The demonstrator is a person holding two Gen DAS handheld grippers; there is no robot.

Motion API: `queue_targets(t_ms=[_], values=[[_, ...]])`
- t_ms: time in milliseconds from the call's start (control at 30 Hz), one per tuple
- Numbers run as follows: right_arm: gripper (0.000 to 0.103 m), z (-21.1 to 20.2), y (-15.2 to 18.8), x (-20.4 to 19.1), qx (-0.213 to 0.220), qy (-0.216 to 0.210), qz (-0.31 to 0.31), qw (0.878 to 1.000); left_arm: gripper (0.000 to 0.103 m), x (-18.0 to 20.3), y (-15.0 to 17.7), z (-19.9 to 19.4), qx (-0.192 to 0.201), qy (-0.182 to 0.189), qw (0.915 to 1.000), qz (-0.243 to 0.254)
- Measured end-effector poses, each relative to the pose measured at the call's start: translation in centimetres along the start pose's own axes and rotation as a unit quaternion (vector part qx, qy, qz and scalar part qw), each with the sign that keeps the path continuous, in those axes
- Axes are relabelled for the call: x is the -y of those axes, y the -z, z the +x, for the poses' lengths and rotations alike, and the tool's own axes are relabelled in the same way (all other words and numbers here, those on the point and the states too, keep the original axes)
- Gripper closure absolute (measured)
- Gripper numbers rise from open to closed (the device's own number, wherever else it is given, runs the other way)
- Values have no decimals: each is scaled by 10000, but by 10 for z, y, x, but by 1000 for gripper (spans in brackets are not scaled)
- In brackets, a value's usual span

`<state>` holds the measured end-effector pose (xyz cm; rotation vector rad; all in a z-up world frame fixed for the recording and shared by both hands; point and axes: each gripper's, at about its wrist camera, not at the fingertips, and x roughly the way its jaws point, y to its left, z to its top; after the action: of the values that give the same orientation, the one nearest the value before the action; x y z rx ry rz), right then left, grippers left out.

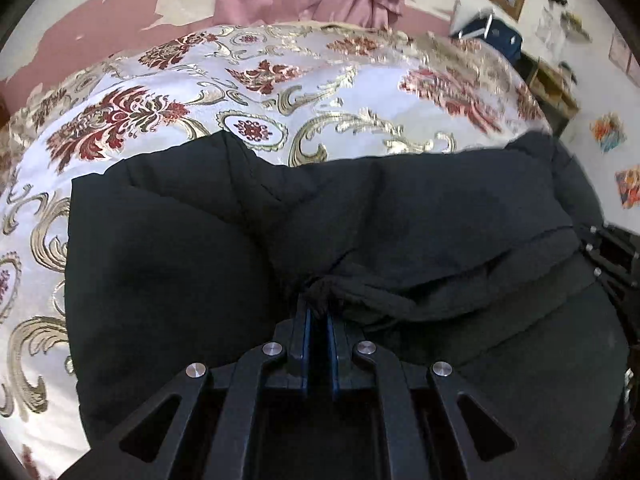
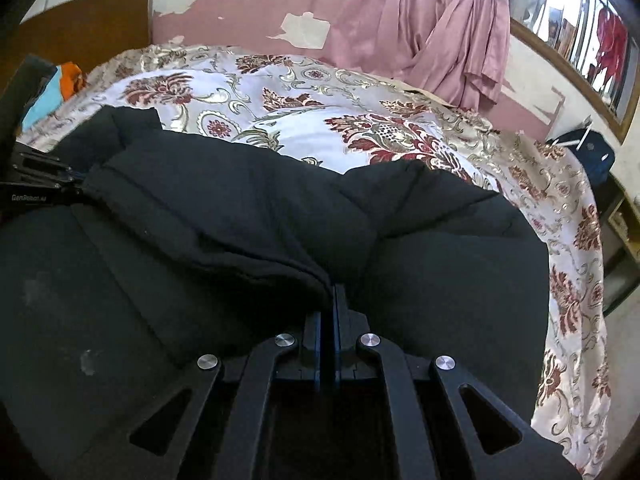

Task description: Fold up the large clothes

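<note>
Padding makes the black puffer jacket (image 1: 360,216) bulky, soft, probably slippery; left gripper (image 1: 319,312) and right gripper (image 2: 329,292) each clamp its bunched edge, sensibly, over the floral bedspread (image 1: 160,92).

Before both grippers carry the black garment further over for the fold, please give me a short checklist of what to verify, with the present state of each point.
1. Left gripper shut on the black garment: ok, cloth bunched between its fingers.
2. Right gripper shut on the garment edge: ok.
3. Both grip the same edge: cannot tell.
4. Bedspread ahead free for laying the fold: ok.
5. Folded layer smooth: not ok, creases show.
6. Sleeves tucked in: cannot tell.
</note>
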<state>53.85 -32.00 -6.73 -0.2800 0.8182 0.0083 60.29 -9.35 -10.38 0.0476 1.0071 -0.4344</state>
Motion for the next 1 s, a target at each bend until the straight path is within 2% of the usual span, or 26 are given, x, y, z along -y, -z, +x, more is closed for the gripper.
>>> queue_targets(t_ms=[67, 167, 333, 433, 533, 633, 733, 833, 900, 933, 967, 1000], values=[[99, -6, -2, 0, 30, 2, -29, 10000, 94, -9, 0, -12, 124, 327, 9993, -137], [99, -18, -6, 2, 110, -44, -128, 9998, 91, -18, 1, -36, 276, 609, 9977, -105], [99, -27, -12, 9, 204, -135, -178, 9995, 90, -17, -7, -71, 646, 795, 9947, 117], [99, -28, -13, 11, 210, -176, -193, 9994, 81, -8, -24, -74, 918, 906, 9916, 25], [99, -32, -12, 14, 212, -290, -85, 9993, 81, 6, -43, -50, 707, 1121, 9910, -173], [95, -41, -13, 22, 31, -514, 15, 9987, 81, 20, -52, -14, 31, 1024, 9947, -120], [93, -70, -26, 33, 318, -685, 130, 9971, 81, 27, -47, -8, 75, 883, 9959, 172], [83, -89, -55, 46, 660, -1125, 653, 9893, 81, 24, -42, -11, 121, 1030, 9944, 217], [83, -72, -75, 44, 346, -1716, 977, 9797, 81, 23, -38, -13, 117, 1080, 9938, 251], [83, -48, -83, 37, -188, -2228, 1138, 9680, 83, 23, -37, -14, 114, 1129, 9931, 281], [83, -29, -84, 29, -620, -2522, 1196, 9583, 83, 24, -36, -14, 89, 1188, 9921, 397], [83, -7, -80, 17, -1179, -2628, 1070, 9516, 83, 26, -34, -14, 52, 1202, 9913, 531]])
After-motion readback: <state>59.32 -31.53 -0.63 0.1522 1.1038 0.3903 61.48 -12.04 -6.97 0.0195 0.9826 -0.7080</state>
